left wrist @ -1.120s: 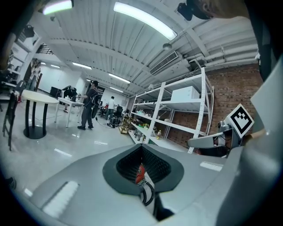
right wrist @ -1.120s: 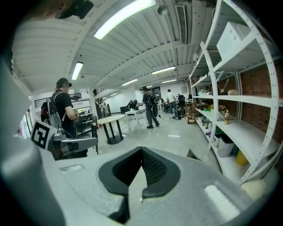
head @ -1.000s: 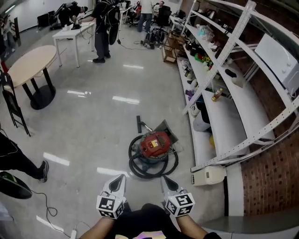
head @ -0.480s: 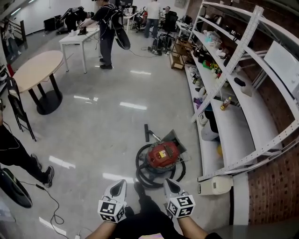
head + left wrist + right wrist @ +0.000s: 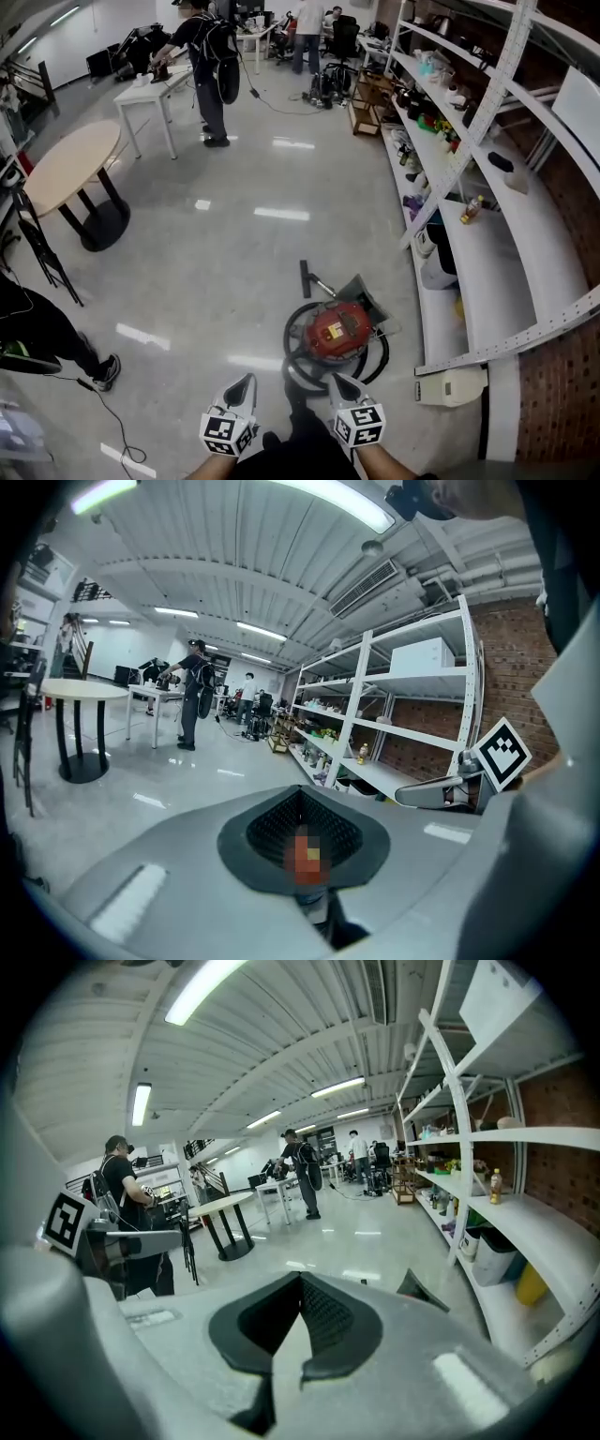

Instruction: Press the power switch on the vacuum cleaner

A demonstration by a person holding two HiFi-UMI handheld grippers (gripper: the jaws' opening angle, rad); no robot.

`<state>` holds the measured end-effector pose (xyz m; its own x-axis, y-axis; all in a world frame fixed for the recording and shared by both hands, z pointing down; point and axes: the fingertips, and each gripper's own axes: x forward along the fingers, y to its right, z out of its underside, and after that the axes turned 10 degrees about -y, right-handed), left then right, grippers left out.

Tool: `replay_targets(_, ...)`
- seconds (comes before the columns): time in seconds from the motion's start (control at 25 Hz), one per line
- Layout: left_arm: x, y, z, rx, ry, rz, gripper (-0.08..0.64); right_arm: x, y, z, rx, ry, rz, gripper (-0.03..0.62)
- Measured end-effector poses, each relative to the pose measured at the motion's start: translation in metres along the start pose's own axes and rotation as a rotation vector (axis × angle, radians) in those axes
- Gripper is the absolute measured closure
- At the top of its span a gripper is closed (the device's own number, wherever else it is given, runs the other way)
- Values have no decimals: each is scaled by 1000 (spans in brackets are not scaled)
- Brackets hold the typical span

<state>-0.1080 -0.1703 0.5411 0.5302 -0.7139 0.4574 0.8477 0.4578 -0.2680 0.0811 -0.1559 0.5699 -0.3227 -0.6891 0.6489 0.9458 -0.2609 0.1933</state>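
Head view: the vacuum (image 5: 336,330) is seen on the floor beside the shelf (image 5: 487,281), ringed by its hose (image 5: 292,349), just ahead of the left gripper (image 5: 242,386) and right gripper (image 5: 341,384).

Left gripper view: the left gripper (image 5: 302,803) is clenched on nothing; a red patch below it may be the vacuum.

Right gripper view: the right gripper (image 5: 300,1288) is likewise closed and empty.

The switch cannot be picked out yet, so a wrong spot could be pressed, or the hose snagged.

Since a second ago, the vacuum has been approached.

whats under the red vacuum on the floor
A black hose coils round the red vacuum cleaner on the floor; a grey piece pokes out behind. What lies directly beneath its body is covered.
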Motion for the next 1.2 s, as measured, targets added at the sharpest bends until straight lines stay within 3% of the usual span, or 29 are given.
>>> replay_targets(0.36,109,-9,-6,67,-76,5,545,95,79,-2,1,-85,35,600)
replay_targets(0.84,225,-46,53,53,-246,-56,545,226,161,59,45,-285,90,601)
replay_targets(1.2,277,-46,102,86,-360,-25,546,303,187,123,45,-429,77,601)
